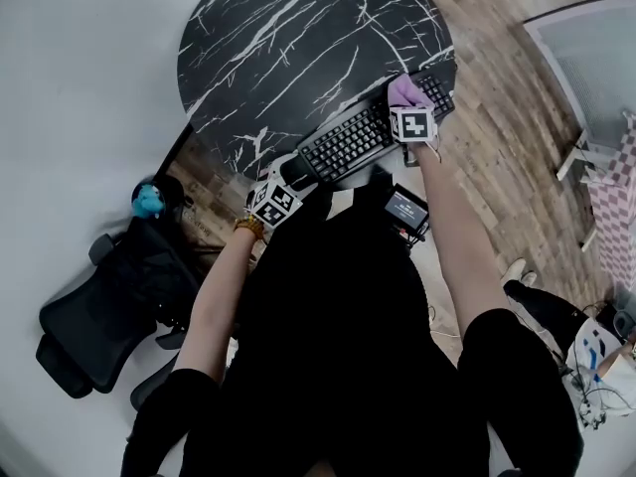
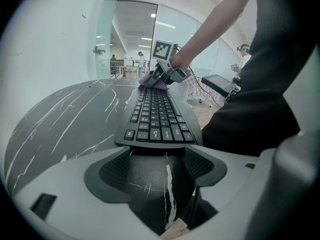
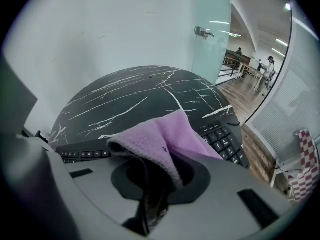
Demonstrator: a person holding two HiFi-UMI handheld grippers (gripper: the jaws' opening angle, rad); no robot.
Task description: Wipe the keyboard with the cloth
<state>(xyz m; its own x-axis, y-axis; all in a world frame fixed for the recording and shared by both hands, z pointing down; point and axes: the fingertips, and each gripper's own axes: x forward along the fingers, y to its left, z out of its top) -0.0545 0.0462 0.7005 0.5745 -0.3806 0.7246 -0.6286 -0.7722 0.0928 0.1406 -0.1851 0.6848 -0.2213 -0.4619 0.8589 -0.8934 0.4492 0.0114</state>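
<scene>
R claw (image 3: 155, 184) clamped on purple cloth (image 3: 165, 139), cloth on keyboard (image 2: 157, 116) far end. L claw (image 2: 159, 171) wide, empty; keyboard near end at its 12 o'clock, on tabletop (image 1: 288, 38).

— How's my light?
— Soft and even. I see ceiling strips (image 2: 165, 25) glowing far back in the left gripper view. There are no hard shadows on the worktop (image 1: 298, 48), only a dull sheen.
— Distortion?
— Heavy fisheye on both gripper views, with black corners and bowed walls. My head view is dimmer and greyish. The hollow under the cloth (image 3: 165, 139) goes dark.
</scene>
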